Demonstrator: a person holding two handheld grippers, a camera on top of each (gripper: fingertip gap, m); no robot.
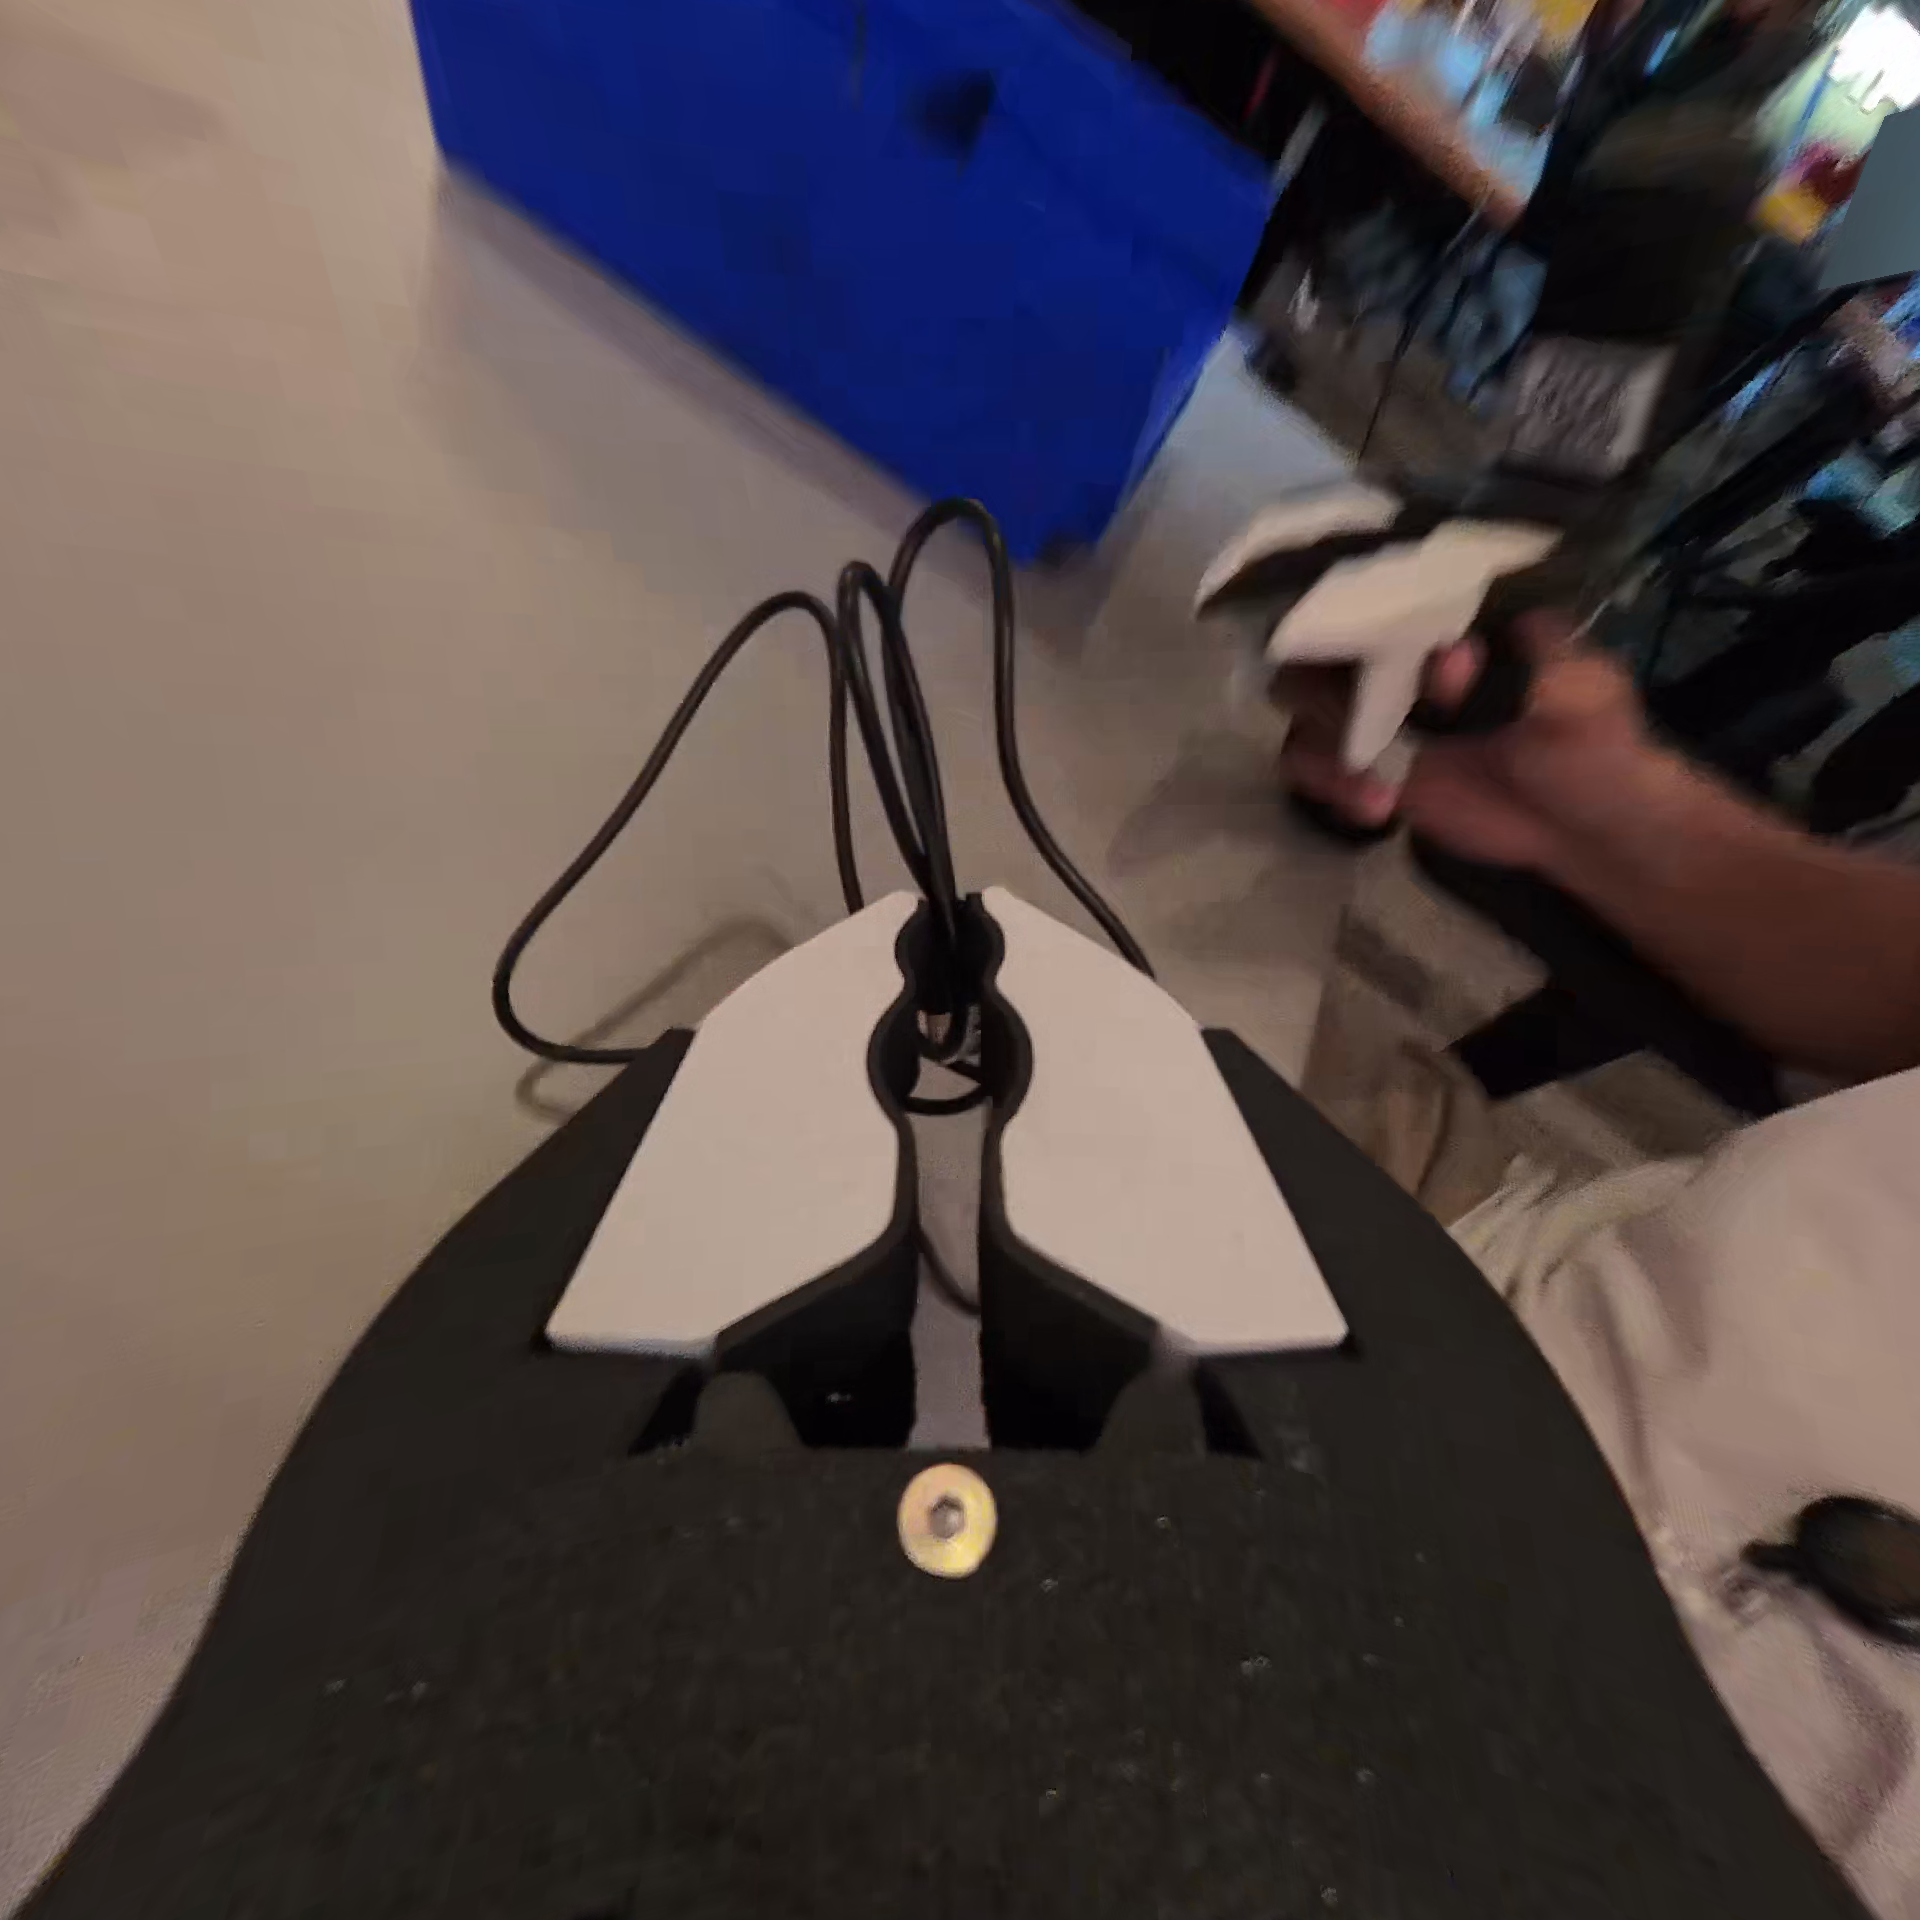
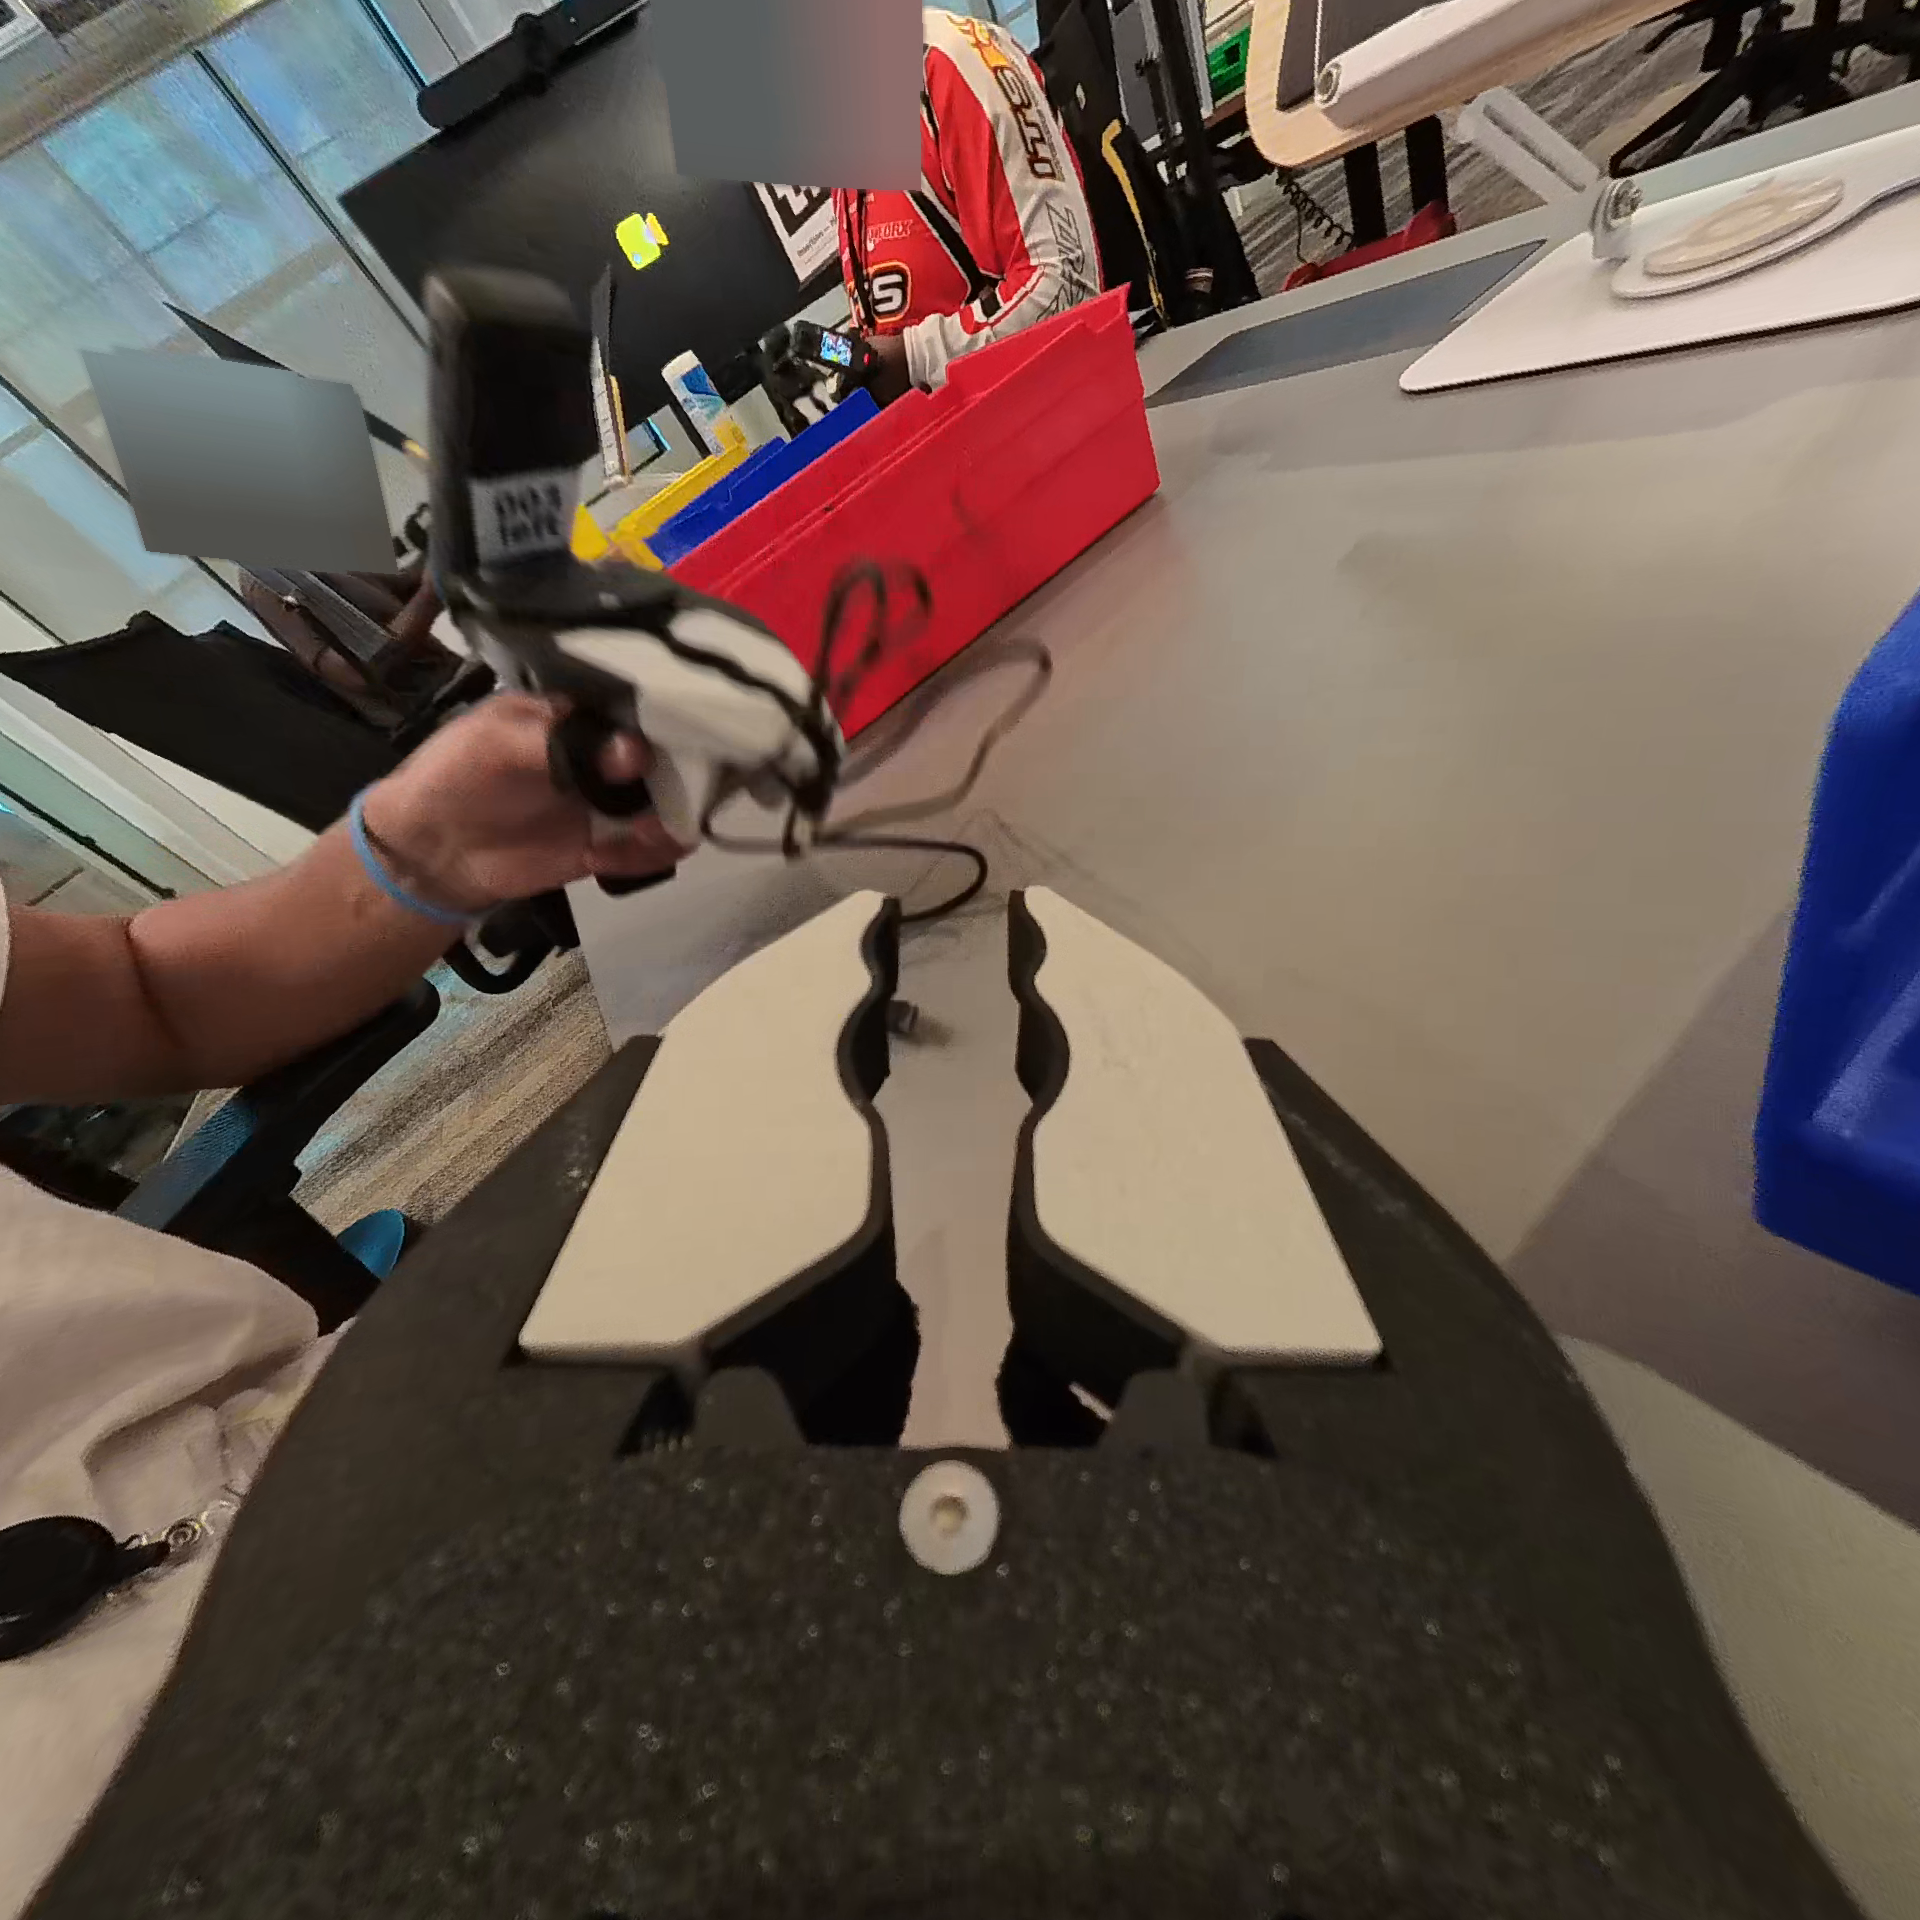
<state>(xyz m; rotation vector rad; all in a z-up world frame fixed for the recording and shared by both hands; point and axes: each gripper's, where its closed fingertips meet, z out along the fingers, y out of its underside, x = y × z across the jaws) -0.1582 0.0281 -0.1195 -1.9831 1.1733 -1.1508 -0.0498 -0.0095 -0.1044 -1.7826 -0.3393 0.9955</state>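
Observation:
My left gripper (image 1: 948, 909) is shut on a thin black cable (image 1: 883, 686), pinching several loops of it between the fingertips, a little above the grey table (image 1: 260, 623). The loops stand up ahead of the tips and one strand trails left onto the table. In the right wrist view the left gripper (image 2: 800, 758) appears blurred at the left, held by a hand, with the cable (image 2: 935, 748) hanging from it. My right gripper (image 2: 951, 914) is open and empty above the table (image 2: 1455, 727), with the cable's plug end (image 2: 906, 1018) lying between its fingers.
A blue bin (image 1: 831, 229) stands on the table ahead of the left gripper and also shows at the right edge of the right wrist view (image 2: 1860, 987). A red bin (image 2: 935, 509) with blue and yellow bins behind it stands far left. A person in a red jersey (image 2: 966, 208) sits beyond. Across from one pair of fingers to the other is roughly 12 cm.

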